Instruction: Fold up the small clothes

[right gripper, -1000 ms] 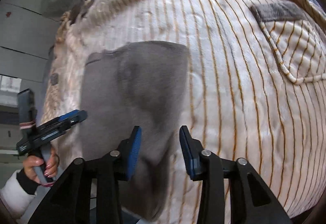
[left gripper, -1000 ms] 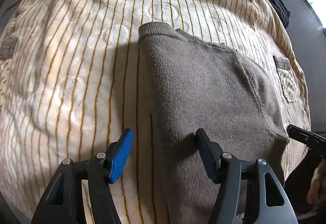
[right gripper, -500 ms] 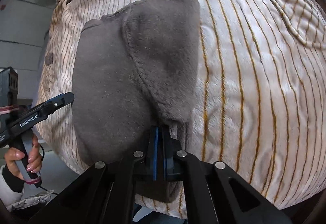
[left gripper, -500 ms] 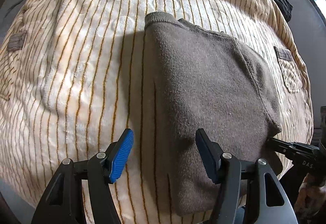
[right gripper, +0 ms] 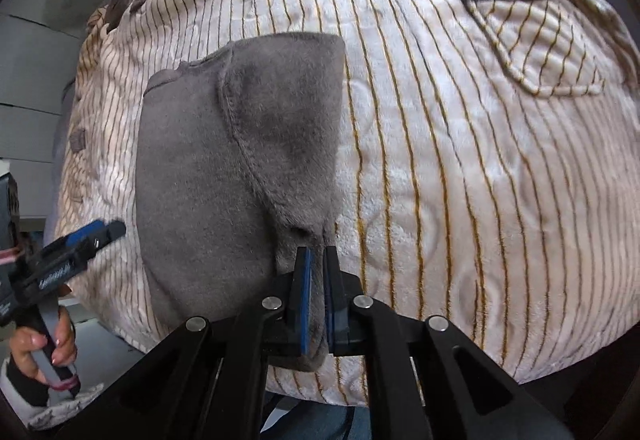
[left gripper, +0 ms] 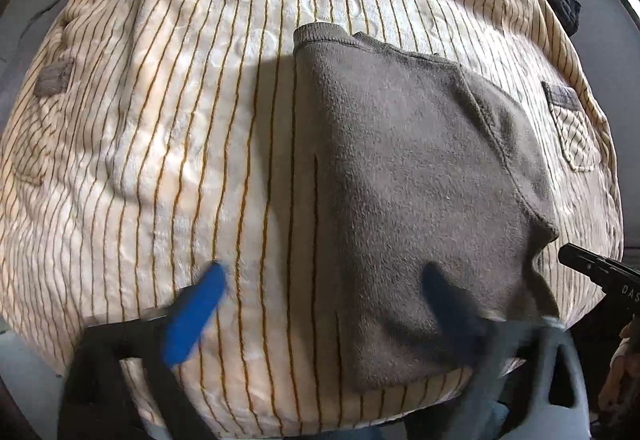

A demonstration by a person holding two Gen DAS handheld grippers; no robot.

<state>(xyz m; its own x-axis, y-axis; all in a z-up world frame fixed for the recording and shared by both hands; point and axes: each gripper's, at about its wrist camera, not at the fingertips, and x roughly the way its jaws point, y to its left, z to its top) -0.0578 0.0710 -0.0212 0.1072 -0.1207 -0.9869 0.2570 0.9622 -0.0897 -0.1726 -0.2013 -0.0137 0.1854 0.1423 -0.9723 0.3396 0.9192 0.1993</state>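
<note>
Right gripper: its 2 blue-faced fingers are clenched on a fold of the grey garment, pinching the near right corner where a folded-over flap ends; grey cloth shows in the narrow slit between the pads.
Left gripper: jaws released and spread wide, having just swung further apart; both fingers are blurred, the blue pad over the striped cover and the dark one over the garment's near part; whether either pad touches the cloth cannot be told, and nothing is pinched.
Left gripper, seen from the right camera: it pokes in at the left edge of the view, just beside the garment's left side, with a hand wrapped around its handle and a white cuff below.
Right gripper, seen from the left camera: only a black tip at the right edge, close to the garment's right corner.
Grey garment: a small fleecy piece lying flat on the cream blanket, ribbed hem at the far end, 1 flap folded inward along its right side with a curved seam showing.
Cream blanket: plush, with thin brown stripes, covering a rounded surface; it carries a stitched patch pocket with a grey band on the right and small grey tabs on the left.
</note>
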